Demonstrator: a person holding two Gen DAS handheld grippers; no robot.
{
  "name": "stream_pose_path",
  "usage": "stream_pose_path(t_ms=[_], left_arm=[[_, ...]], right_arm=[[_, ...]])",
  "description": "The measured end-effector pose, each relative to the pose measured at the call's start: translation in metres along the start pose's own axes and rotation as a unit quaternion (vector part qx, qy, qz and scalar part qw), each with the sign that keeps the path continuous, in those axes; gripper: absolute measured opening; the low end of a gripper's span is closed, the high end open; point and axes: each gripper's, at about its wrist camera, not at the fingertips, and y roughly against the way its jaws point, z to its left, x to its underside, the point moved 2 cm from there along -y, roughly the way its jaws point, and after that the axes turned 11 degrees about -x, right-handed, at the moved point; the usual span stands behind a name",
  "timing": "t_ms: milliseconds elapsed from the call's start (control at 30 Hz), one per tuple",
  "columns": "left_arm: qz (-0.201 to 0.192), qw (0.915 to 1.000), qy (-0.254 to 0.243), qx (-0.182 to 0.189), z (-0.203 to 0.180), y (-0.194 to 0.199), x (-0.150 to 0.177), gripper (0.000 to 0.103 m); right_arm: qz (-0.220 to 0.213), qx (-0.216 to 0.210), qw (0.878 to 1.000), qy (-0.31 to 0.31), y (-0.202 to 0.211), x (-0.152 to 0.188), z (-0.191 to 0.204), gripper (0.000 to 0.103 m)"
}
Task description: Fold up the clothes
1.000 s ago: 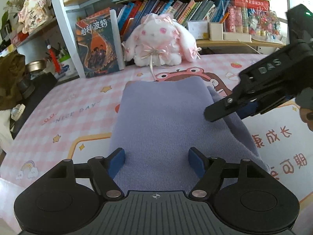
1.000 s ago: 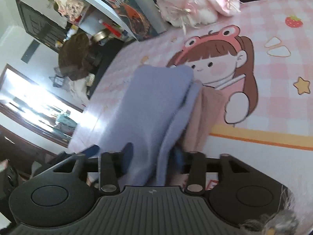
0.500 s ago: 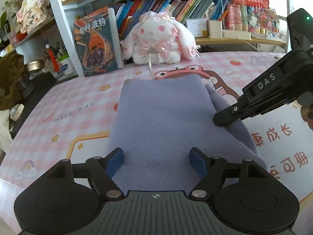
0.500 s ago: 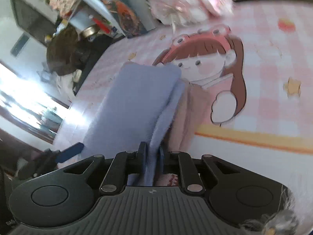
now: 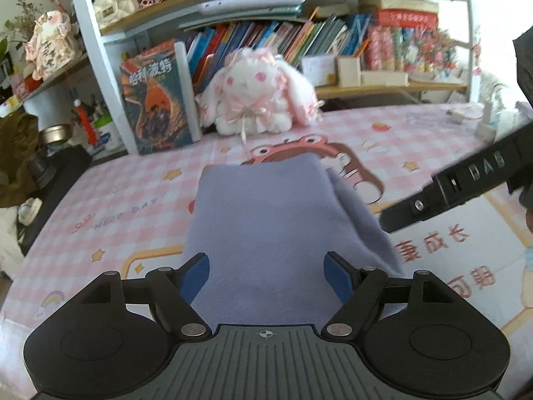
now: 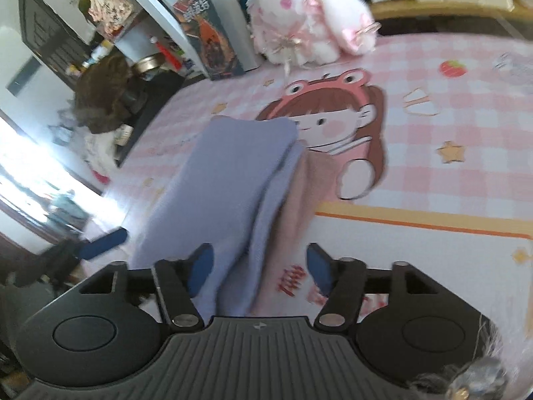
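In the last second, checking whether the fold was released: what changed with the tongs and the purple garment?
The right tongs, clamped on the purple garment's right-hand flap half a second ago, have opened, let it go and drawn back to the right. The flap now lies loose against the pink table mat. The left tongs stayed open over the near edge; the garment kept its place.

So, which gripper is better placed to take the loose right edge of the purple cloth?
Right. The right gripper has open jaws around that edge of the purple cloth; the left gripper sits over its middle.
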Motion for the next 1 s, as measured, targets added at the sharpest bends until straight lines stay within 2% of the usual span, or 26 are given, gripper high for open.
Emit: stream_pose_path(t_ms=[167,367,733,867,1000], left_arm=[[0.033,0.9994,0.004,0.013,0.013,-0.009,0.000,0.079],[0.079,0.9939,0.040,0.066,0.044,-0.014,0.014,0.079],[0.084,0.9881,0.031,0.125,0.090,-0.027,0.038,0.079],[0.091,0.9807,0.072,0.157,0.113,-0.041,0.040,0.079],[0.119,0.9679,0.126,0.182,0.135,-0.069,0.036,0.079]], right_arm=[[-0.018,0.065,0.998,0.004,0.013,0.017,0.009,0.072],[-0.020,0.117,0.993,-0.011,0.005,0.035,0.036,0.082],[-0.047,0.182,0.981,-0.043,-0.017,0.069,0.086,0.085],[-0.074,0.188,0.976,-0.083,-0.020,0.076,0.086,0.085],[-0.097,0.190,0.971,-0.111,-0.022,0.070,0.077,0.085]])
